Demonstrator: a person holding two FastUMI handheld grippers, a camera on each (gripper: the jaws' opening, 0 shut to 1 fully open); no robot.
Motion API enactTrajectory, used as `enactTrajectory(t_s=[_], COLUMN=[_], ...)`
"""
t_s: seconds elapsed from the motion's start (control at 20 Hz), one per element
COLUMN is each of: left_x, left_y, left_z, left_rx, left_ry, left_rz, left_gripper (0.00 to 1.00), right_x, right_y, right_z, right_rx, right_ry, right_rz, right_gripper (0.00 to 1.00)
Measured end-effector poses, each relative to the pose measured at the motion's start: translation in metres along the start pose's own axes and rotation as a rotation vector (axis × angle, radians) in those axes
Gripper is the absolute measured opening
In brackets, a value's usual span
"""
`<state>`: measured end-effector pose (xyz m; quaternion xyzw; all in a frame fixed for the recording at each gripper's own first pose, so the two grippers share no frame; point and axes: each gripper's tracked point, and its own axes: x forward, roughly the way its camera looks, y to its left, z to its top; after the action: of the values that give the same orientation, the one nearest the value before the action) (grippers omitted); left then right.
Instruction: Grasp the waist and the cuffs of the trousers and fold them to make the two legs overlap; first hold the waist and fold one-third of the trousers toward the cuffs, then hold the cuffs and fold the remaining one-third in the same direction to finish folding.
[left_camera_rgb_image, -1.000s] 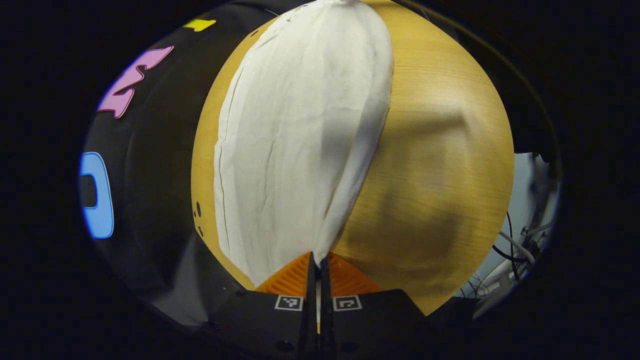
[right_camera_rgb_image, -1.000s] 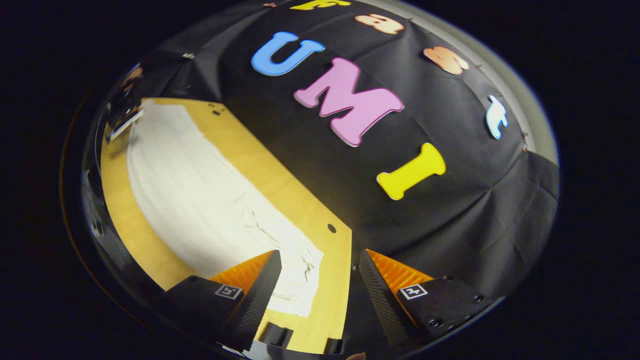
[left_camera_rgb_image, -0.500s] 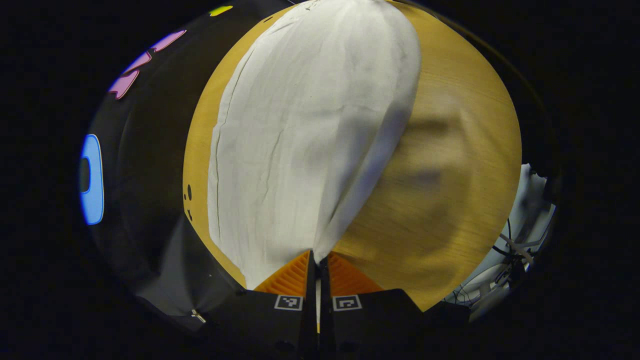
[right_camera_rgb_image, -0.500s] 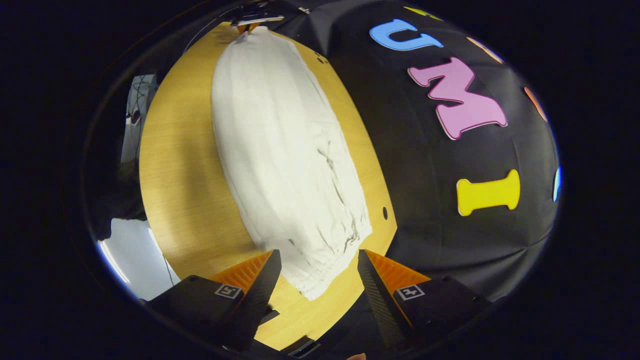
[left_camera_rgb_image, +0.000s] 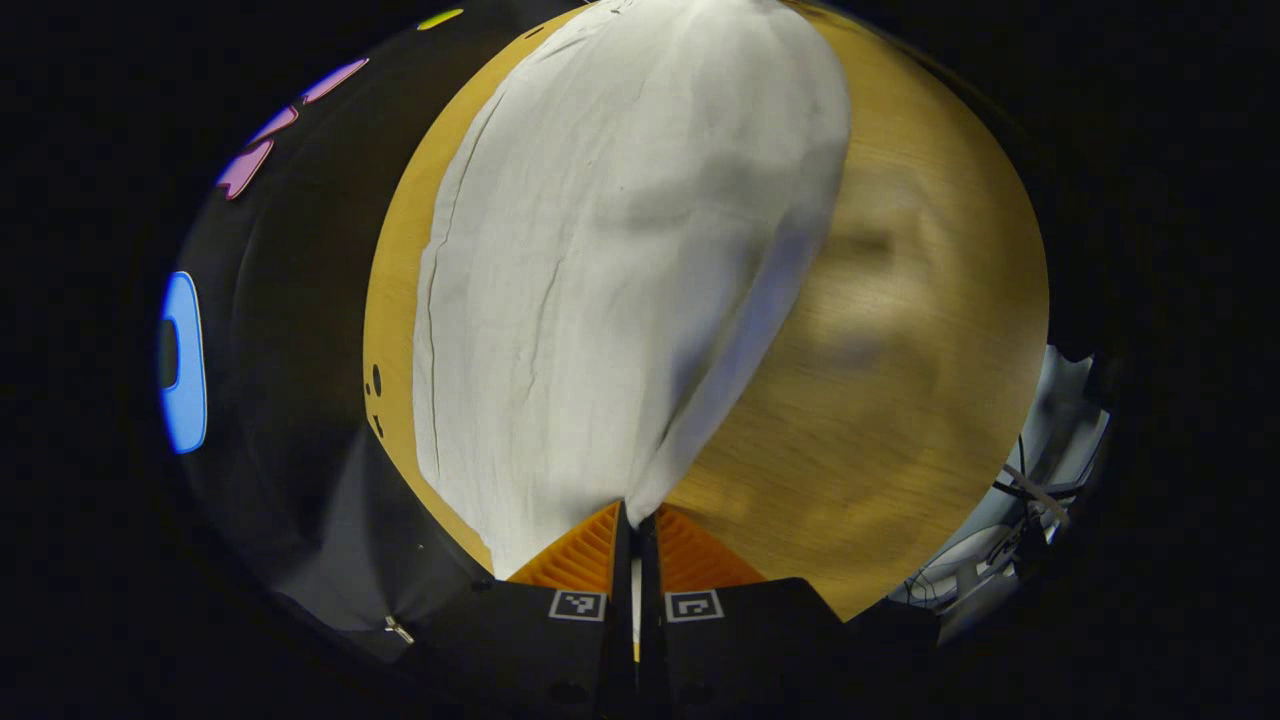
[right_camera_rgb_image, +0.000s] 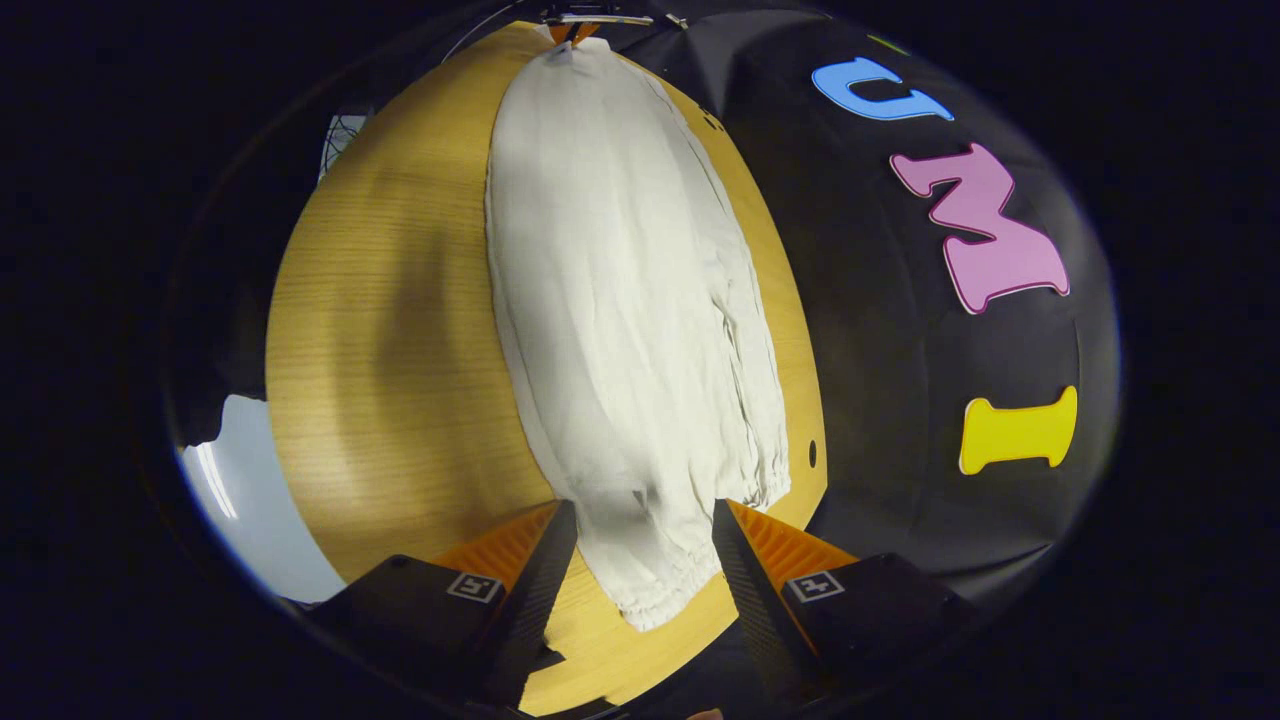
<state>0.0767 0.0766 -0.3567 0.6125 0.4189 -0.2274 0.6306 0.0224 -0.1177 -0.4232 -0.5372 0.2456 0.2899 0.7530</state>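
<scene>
Trousers (left_camera_rgb_image: 610, 260), one pair, on table (left_camera_rgb_image: 900, 350).

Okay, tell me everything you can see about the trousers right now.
The trousers are off-white, thin, creased woven cloth, lying lengthwise on the wooden table in one long narrow strip. The end by the right gripper has a gathered, elastic-looking hem and sits between that gripper's open fingers, which straddle it without pressing. At the far end, the left gripper is shut on a pinched corner, lifting the cloth slightly there. A seam runs along one long edge.
</scene>
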Motion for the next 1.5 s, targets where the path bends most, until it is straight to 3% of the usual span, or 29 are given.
enactTrajectory(t_s=[0.15,0.25,0.3,0.35,0.4,0.6,0.7,0.75,1.1,1.5], left_x=[0.000,0.001,0.001,0.001,0.001,0.000,-0.003,-0.006,-0.040,-0.014], left_y=[0.001,0.002,0.002,0.002,0.001,0.002,0.006,0.010,0.086,0.167], left_z=[0.000,0.000,0.000,0.000,0.001,0.002,0.004,0.005,0.008,0.023], left_rx=[0.005,-0.001,-0.006,-0.008,-0.006,-0.031,-0.076,-0.093,-0.234,-0.209], left_ry=[-0.014,-0.026,-0.033,-0.041,-0.049,-0.064,-0.078,-0.087,-0.143,-0.139], left_rz=[0.010,0.013,0.016,0.017,0.018,0.007,0.010,0.028,0.173,0.231], left_gripper=[0.07,0.07,0.07,0.07,0.07,0.06,0.08,0.05,0.05,0.05], right_x=[0.016,0.026,0.028,0.032,0.034,0.023,0.012,0.007,-0.003,0.048], right_y=[-0.006,-0.004,-0.001,0.004,0.004,0.001,-0.025,-0.038,-0.125,-0.194], right_z=[-0.004,-0.005,-0.005,-0.006,-0.009,-0.008,-0.001,0.005,0.022,0.040], right_rx=[0.009,-0.007,-0.019,-0.031,-0.039,0.089,0.107,0.116,0.211,0.254], right_ry=[0.039,0.061,0.070,0.077,0.079,0.099,0.075,0.061,0.039,0.049], right_rz=[-0.014,-0.011,-0.004,0.006,0.005,0.059,-0.007,-0.041,-0.204,-0.286], right_gripper=[0.78,0.63,0.46,0.35,0.12,0.07,0.02,0.07,0.07,0.06])
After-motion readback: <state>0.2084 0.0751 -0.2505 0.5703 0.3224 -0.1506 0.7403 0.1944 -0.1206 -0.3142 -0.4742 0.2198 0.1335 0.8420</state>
